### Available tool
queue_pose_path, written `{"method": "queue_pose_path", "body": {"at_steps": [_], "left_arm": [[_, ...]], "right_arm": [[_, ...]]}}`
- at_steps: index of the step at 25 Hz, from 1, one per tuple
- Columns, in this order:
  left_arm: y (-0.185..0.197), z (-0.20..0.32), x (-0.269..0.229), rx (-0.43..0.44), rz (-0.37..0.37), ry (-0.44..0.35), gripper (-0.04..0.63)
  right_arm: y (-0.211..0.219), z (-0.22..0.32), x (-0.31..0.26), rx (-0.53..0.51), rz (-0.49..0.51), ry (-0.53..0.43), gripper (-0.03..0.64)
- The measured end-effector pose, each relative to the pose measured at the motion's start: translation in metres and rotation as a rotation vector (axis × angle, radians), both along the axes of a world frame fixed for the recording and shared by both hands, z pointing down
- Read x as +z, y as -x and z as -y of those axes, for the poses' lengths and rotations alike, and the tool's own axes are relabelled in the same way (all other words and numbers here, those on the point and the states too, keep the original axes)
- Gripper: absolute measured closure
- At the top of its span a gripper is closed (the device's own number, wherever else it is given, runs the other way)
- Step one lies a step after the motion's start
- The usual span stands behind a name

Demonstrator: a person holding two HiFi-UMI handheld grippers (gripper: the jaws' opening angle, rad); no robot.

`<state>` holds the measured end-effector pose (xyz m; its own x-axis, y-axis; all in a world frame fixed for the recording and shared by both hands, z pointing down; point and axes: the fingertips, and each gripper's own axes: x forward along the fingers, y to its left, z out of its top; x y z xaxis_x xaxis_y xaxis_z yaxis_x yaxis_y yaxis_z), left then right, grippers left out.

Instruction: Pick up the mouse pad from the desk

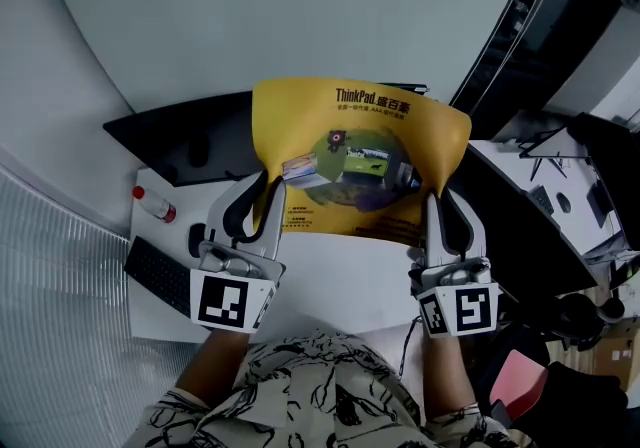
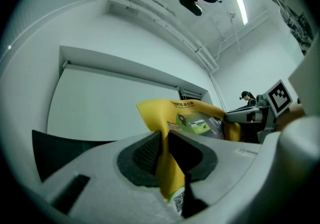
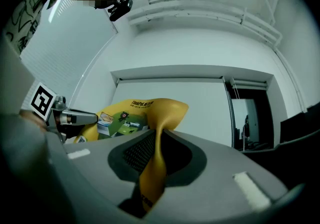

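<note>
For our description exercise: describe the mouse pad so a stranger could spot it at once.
Find the white desk. Above it, the left gripper and right gripper each pinch one side of the mouse pad. It is the only yellow sheet, with a green picture.

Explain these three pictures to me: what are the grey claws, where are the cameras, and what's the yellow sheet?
No robot here: a person holds two hand-held grippers. The head view looks down from the person's head; the other two cameras ride on the grippers, looking along their jaws. The left gripper and right gripper are each shut on one side of the yellow mouse pad, held up over the white desk. On the desk lie a keyboard and a small bottle.
</note>
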<state>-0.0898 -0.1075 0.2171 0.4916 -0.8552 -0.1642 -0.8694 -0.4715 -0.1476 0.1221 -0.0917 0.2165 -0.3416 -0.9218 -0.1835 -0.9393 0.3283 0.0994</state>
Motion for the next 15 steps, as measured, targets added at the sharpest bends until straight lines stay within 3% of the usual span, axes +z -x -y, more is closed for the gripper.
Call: {"method": "queue_pose_path", "body": {"at_steps": [5,15], "left_arm": [[0.001,-0.02,-0.048,-0.014,0.002,-0.011,0.528],[-0.002,-0.021,-0.045,-0.012,0.023,-0.017,0.528]], "right_arm": [[0.001,-0.019,-0.041,-0.004,0.025,-0.012,0.557],[-0.002,-0.019,-0.042,-0.002,0.019,-0.02,0.558]]}}
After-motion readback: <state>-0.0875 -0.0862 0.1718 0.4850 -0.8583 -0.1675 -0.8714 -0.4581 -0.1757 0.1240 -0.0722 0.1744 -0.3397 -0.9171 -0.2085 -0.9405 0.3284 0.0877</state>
